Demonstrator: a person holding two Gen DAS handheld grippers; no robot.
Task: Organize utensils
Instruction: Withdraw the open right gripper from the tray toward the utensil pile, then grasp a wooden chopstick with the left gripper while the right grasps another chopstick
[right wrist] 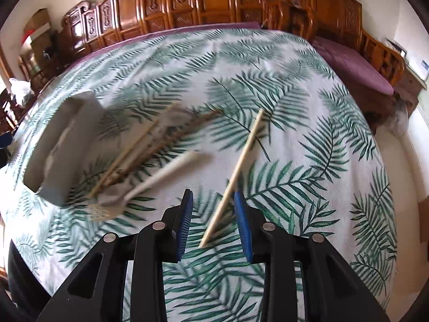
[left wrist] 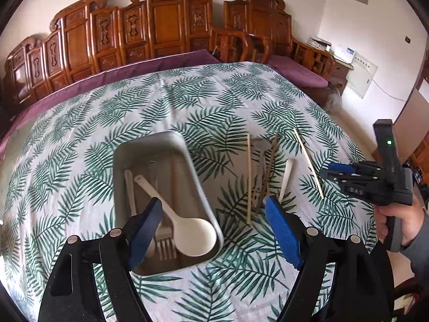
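Note:
A steel tray (left wrist: pixel 198 179) sits on the leaf-print tablecloth and holds a white spoon (left wrist: pixel 185 225), a fork (left wrist: pixel 163 244) and other pale utensils. My left gripper (left wrist: pixel 214 209) is open and empty above the tray's right rim. To the tray's right lie a pile of chopsticks (left wrist: pixel 249 179), a grey spoon (left wrist: pixel 260 147) and a white utensil (left wrist: pixel 287 177). One pale chopstick (left wrist: pixel 308 161) lies apart; in the right wrist view this chopstick (right wrist: pixel 236 177) passes between my right gripper's (right wrist: pixel 213 198) open fingers. The tray (right wrist: pixel 61 145) is at the left there.
Carved wooden benches (left wrist: pixel 161 26) with purple cushions (left wrist: pixel 297 72) stand behind the table. The tablecloth (right wrist: pixel 308 139) stretches to the right and far side. The person's hand holds the right gripper (left wrist: pixel 375 179) at the table's right edge.

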